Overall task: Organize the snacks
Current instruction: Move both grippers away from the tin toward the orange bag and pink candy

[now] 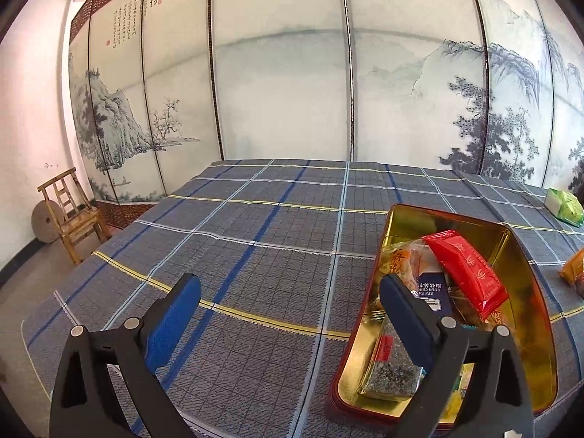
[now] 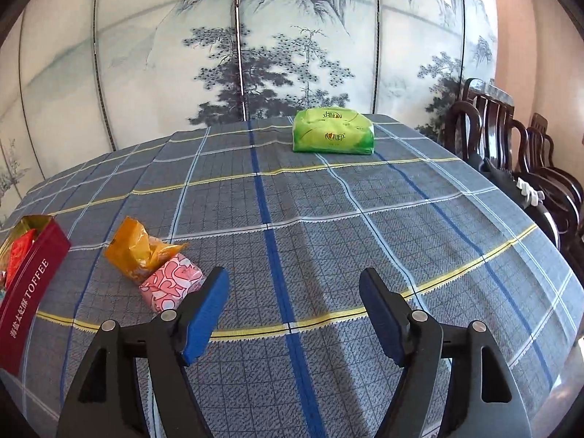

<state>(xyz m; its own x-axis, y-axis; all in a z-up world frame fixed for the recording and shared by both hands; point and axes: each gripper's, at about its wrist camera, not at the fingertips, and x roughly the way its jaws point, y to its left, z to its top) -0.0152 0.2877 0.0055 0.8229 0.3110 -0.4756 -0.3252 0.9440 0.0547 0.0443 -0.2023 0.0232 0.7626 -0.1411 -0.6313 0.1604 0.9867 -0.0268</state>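
A red toffee tin (image 1: 522, 346) with a gold inside sits on the checked tablecloth and holds several snacks: a red packet (image 1: 467, 270), a dark blue cracker pack (image 1: 434, 292) and a clear packet of dark bits (image 1: 392, 372). My left gripper (image 1: 288, 314) is open, its right finger over the tin's near left rim, nothing between the pads. In the right wrist view the tin (image 2: 29, 292) is at far left. An orange bag (image 2: 140, 252) and a pink patterned packet (image 2: 171, 284) lie beside it, just left of my open, empty right gripper (image 2: 292, 314).
A green tissue pack (image 2: 334, 131) lies at the far side of the table (image 2: 401, 241). Dark wooden chairs (image 2: 518, 153) stand along the right edge. A painted folding screen (image 1: 277, 73) backs the table; a small wooden chair (image 1: 71, 215) stands on the floor at left.
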